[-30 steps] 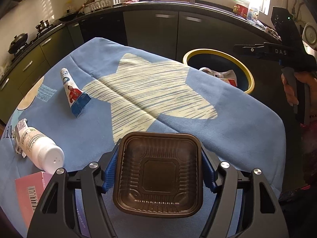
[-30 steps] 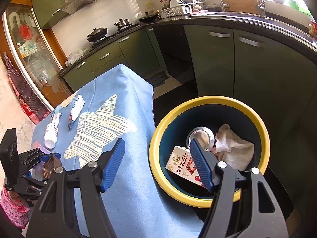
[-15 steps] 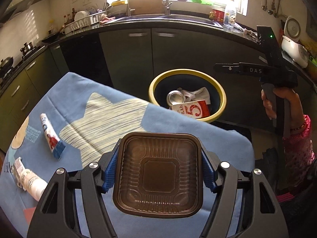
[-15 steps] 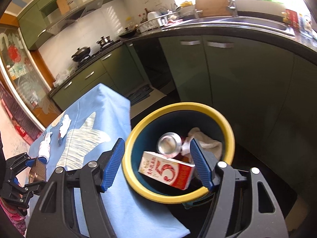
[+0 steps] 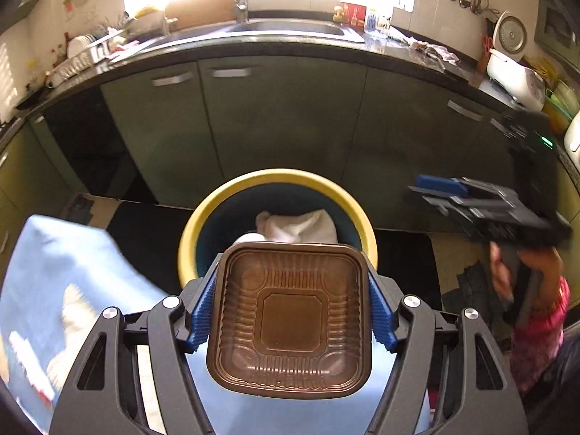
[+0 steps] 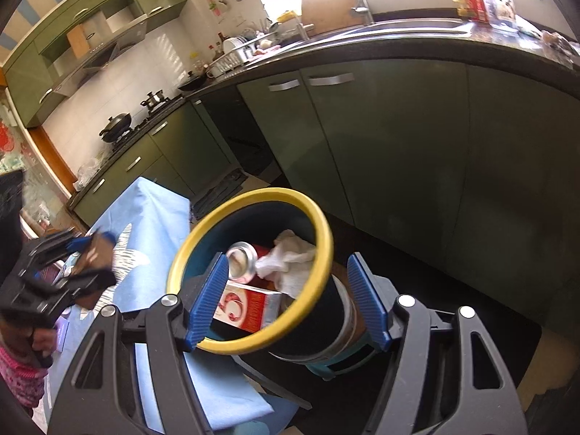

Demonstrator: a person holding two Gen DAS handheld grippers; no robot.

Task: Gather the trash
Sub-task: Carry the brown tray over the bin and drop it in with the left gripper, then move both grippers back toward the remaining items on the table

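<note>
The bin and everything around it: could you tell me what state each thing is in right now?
Brown plastic tray: clamped between the jaws of the left gripper, held near the bin.
Right gripper: open, holding nothing.
Yellow-rimmed bin: uncovered, partly filled.
Drink can: lying in the bin.
Red and white carton: lying in the bin.
White crumpled cloth: in the bin, beside the can.
Blue tablecloth: spread over the table.
</note>
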